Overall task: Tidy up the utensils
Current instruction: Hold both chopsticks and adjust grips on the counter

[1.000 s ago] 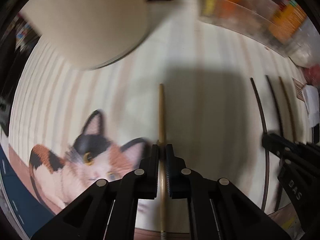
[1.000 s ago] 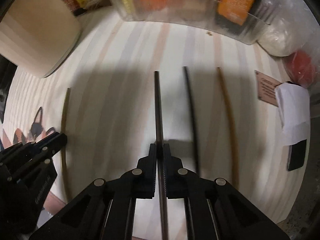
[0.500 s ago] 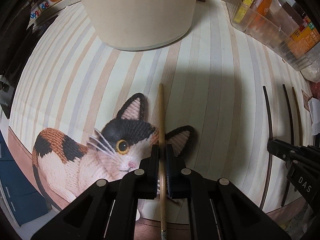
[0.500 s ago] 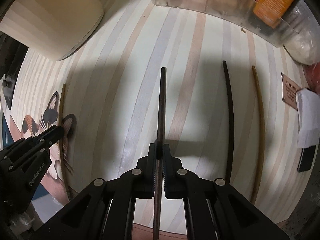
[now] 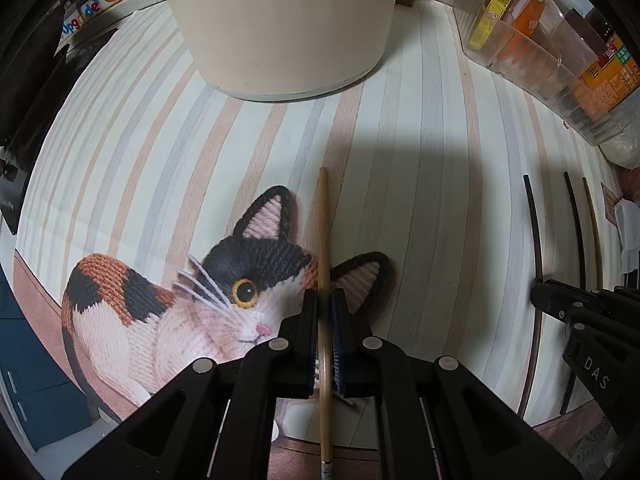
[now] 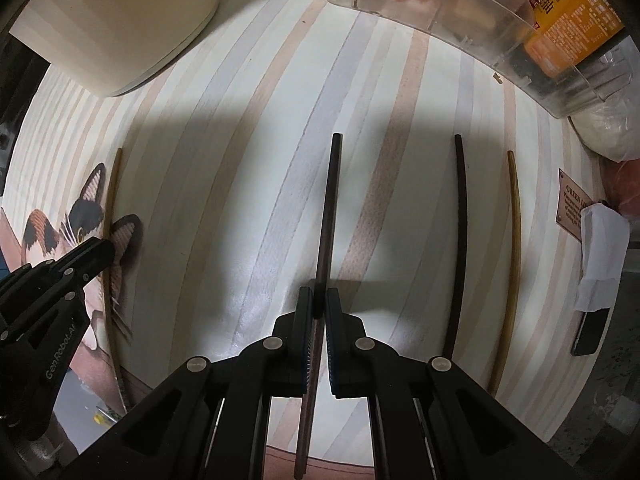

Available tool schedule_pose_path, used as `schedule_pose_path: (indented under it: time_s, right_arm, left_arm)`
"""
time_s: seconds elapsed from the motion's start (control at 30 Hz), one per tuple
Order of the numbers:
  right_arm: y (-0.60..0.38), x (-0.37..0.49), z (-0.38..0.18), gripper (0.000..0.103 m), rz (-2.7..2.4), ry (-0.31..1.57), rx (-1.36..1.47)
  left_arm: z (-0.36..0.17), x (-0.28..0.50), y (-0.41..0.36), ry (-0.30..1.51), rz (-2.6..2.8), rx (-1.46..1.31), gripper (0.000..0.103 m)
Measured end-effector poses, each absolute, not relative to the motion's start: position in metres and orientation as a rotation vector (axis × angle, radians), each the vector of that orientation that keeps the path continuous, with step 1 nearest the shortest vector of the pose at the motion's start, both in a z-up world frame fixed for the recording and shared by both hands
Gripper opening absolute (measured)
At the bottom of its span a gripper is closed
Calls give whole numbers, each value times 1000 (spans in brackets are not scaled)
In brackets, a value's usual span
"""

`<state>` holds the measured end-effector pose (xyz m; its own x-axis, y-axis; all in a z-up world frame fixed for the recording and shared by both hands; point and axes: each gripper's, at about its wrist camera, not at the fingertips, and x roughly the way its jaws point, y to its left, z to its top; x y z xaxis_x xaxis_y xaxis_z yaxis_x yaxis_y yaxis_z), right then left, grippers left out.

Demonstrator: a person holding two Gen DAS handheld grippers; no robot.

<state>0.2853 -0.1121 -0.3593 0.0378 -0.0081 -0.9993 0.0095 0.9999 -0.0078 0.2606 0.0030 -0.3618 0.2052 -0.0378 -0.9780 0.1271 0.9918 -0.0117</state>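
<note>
In the left wrist view my left gripper is shut on a pale wooden chopstick, held just above the cat picture on the striped mat. The right wrist view shows my right gripper shut on a dark chopstick over the mat's middle. A second dark chopstick and a brown chopstick lie side by side on the mat to its right. Each gripper shows in the other's view: the right gripper at the right edge, the left gripper at the left.
A tall cream container stands at the back of the mat. A clear organiser with bottles and packets sits at the back right. A white tissue, a dark phone-like slab and a small brown card lie off the mat's right edge.
Both grippers have carried their chopsticks leftwards. The pale one now hangs over the cat's head instead of beside it. The dark one is farther from the two chopsticks lying on the mat.
</note>
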Motion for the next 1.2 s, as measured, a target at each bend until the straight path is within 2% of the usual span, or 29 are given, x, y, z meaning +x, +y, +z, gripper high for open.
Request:
schedule_pose_path:
  time_s: [0.3, 0.57, 0.67, 0.93, 1.2]
  right_arm:
    - [-110, 290, -364, 7, -31, 1527, -22]
    - [-125, 289, -361, 6, -24, 1501, 90]
    - [-124, 294, -363, 6, -8, 1541, 73]
    - [-125, 299, -370, 7, 2, 1620, 49]
    - [-104, 292, -370, 6, -41, 1570, -31]
  left_arm:
    - [-361, 261, 2, 1362, -111, 76, 4]
    - [-361, 276, 23, 1395, -102, -15, 5]
    - [-361, 276, 24, 1402, -132, -15, 11]
    - [-363, 272, 14, 1423, -161, 57, 12]
    - [-362, 272, -3, 1379, -143, 88, 4]
